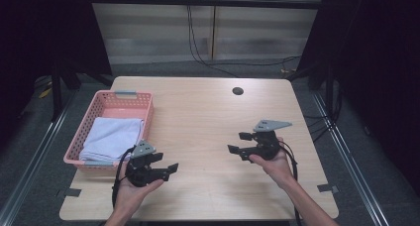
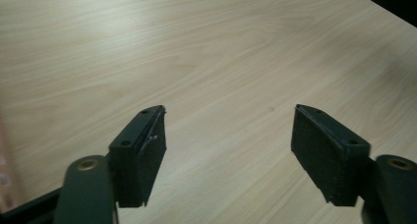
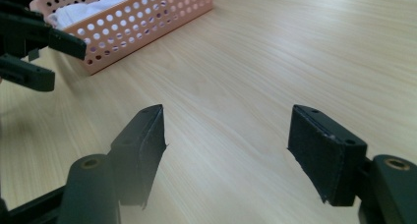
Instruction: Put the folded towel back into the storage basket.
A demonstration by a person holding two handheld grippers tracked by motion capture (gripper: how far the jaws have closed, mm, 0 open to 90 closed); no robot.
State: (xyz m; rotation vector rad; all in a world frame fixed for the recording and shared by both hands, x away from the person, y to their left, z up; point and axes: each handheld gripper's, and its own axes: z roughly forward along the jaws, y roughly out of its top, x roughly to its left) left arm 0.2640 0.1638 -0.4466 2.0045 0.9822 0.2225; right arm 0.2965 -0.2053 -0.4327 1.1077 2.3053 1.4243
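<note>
Pale wooden desk [image 1: 208, 117] is bare at its middle; the pink basket [image 1: 106, 104] with the folded cloth [image 1: 114, 137] sits at its left edge. Reaching in carelessly could snag the basket wall and drag it off. Left gripper [image 1: 166, 167] and right gripper [image 1: 237, 142] both stand spread wide, holding and touching nothing.

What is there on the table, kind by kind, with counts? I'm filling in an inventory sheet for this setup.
Pink perforated basket: 1
Folded white cloth, lying in the basket: 1
Hand-held grippers, left gripper and right gripper, both open with nothing between the jaws: 2
Total: 4
</note>
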